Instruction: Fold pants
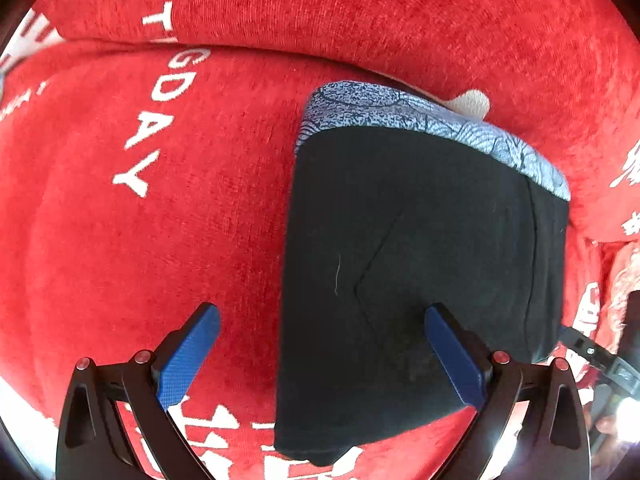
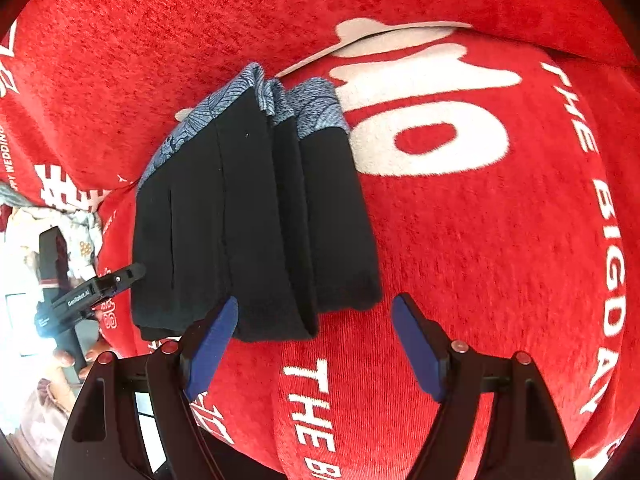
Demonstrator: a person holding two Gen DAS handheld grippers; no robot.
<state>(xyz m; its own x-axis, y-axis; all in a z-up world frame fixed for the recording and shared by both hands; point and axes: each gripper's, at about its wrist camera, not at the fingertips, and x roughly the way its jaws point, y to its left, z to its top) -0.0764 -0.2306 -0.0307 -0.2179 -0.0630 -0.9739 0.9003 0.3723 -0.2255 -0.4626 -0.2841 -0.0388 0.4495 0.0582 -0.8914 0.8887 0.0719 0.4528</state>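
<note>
light: bright, even daylight | glare: blown-out white patch at the lower right edge of the left wrist view and lower left of the right wrist view | shadows: soft, faint | pants (image 1: 420,248): black cloth swallows detail | distortion: strong fisheye bending, dark vignette corners | focus: sharp centre, slight softness at rims

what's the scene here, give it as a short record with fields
surface: red cover with white lettering
pants: black pants, folded into a stacked bundle, lying on the cover
trim: blue-grey patterned band along the far end of the pants
left gripper: open, holding nothing, one finger over the pants, the other over the cover
right gripper: open, holding nothing, at the near end of the pants
fold state: layers visible from the right wrist view; looks done or nearly done
</note>
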